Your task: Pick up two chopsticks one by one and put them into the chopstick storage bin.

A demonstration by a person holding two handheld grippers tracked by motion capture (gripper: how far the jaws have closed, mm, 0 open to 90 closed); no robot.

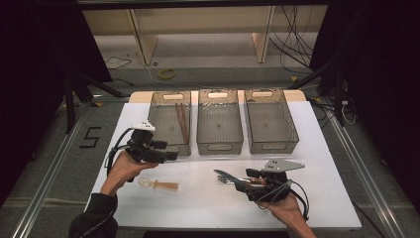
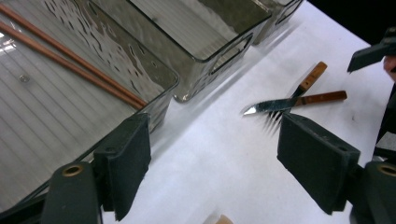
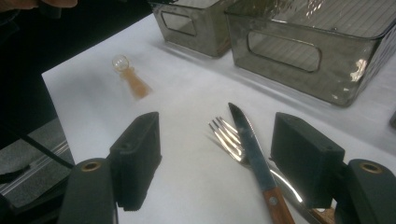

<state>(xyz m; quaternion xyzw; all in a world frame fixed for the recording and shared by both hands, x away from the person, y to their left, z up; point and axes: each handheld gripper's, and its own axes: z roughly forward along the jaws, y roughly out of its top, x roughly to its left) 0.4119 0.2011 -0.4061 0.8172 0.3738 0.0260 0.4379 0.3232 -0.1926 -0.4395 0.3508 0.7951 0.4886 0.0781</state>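
White table top (image 1: 208,198) sits on a dark floor with rails at both sides, cables and a wooden frame beyond the far edge. Three clear bins stand in a row along the far side; the left bin (image 1: 168,141) holds two chopsticks (image 1: 182,121) leaning lengthwise, the middle bin (image 1: 219,144) and right bin (image 1: 292,134) look bare inside. Left gripper (image 1: 171,154) hovers just in front of the left bin's near wall, jaws wide apart with nothing between them. A small spoon (image 1: 158,185) with a clear bowl and wooden handle lies on the sheet just below that hand, apart from it. Right gripper (image 1: 247,186) rests low near the front right, jaws spread wide, gripping nothing; a knife (image 3: 252,154) lies crossed over a fork (image 3: 229,135), both running between the pads. Wide bare sheet lies between spoon and cutlery, and along the front edge.
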